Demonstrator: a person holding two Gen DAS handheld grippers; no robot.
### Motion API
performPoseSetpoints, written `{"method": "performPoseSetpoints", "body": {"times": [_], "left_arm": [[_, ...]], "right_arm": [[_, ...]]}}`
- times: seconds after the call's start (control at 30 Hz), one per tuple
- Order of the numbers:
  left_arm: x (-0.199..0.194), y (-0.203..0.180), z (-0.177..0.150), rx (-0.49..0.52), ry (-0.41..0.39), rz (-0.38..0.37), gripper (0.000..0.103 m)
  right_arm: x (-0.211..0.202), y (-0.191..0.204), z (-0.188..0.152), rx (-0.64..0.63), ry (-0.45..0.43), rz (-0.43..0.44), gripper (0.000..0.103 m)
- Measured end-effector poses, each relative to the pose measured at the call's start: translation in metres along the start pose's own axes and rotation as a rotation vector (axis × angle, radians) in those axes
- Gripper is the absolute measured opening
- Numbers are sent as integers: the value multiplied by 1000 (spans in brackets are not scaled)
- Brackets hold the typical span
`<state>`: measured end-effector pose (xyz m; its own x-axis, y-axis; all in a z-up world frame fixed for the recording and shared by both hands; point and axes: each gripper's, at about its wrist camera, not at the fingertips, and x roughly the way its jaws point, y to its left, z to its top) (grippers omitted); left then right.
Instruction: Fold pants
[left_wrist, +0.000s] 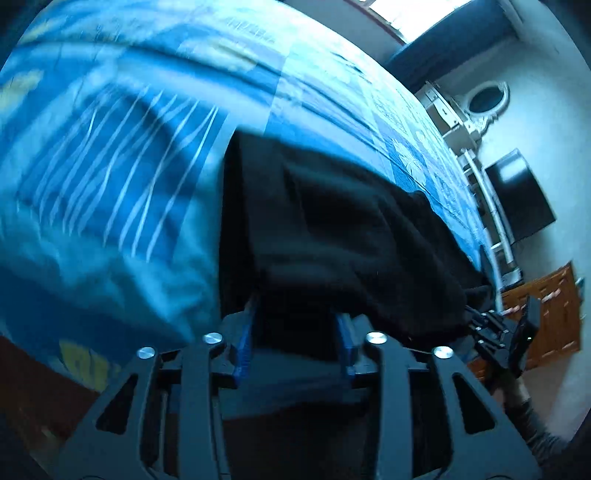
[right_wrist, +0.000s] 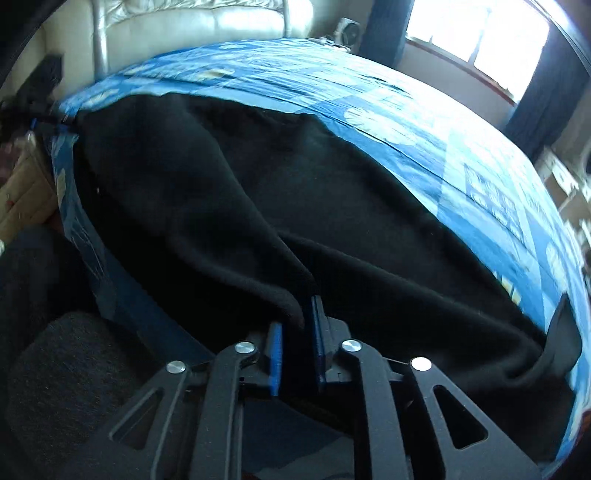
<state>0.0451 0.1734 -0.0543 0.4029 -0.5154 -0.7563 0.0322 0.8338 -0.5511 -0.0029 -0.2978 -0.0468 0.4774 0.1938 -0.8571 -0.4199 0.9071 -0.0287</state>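
Lying across the near part of the bed (right_wrist: 424, 122), the pants (right_wrist: 240, 192) are spreading as a thick black fleece-like cloth over the blue patterned bedcover, with one edge hanging toward the near side. Left claw (left_wrist: 295, 332) is standing partly open, blue pads either side of a near edge of the cloth; fabric is sitting between the jaws but the pads are not visibly pressing on it. Right claw (right_wrist: 297, 347) is showing a narrower gap, a fold of the black cloth drooping down between its blue pads; here too the pads are looking clear of it, though the view is dark. Right claw is also showing at the right of the left wrist view, at the far corner of the cloth.

Judging handling: soft, limp, fairly heavy for cloth, fuzzy so not slippery, not fragile. It is going to sag and bunch wherever unsupported, and the bedcover underneath may be dragging with it. Best hold is looking like the hem or waistband corners, pinching only the pants layers, both claws well apart along one edge so the fold stays even.
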Motion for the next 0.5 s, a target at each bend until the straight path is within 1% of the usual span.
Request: {"method": "performPoseSetpoints", "body": {"times": [0.03, 0.1, 0.17, 0.2, 0.27, 0.3, 0.37, 0.4, 0.5], "left_arm": [[-2, 3, -3, -26, -5, -11, 50], [-6, 9, -13, -90, -16, -60, 60], [-9, 11, -20, -133, -27, -105, 66], [-9, 11, -22, -145, -33, -116, 67], [-9, 10, -23, -166, -43, -126, 68], [-8, 9, -23, -175, -48, -132, 68], [-3, 7, -21, -183, -49, -118, 69], [0, 6, -20, -188, -49, -112, 69], [9, 2, -17, -202, -39, -107, 69]], "right_arm": [[-3, -3, -1, 33, 2, 22, 39], [-12, -10, -6, 108, 1, 59, 47], [-20, -18, -11, 201, -5, 111, 48], [-25, -25, -14, 277, -9, 159, 48], [-27, -37, -20, 418, -10, 258, 49], [-26, -44, -25, 517, -6, 325, 49], [-23, -52, -34, 648, 3, 410, 49], [-20, -55, -40, 728, 9, 468, 49], [-11, -58, -51, 867, 22, 570, 49]]}}
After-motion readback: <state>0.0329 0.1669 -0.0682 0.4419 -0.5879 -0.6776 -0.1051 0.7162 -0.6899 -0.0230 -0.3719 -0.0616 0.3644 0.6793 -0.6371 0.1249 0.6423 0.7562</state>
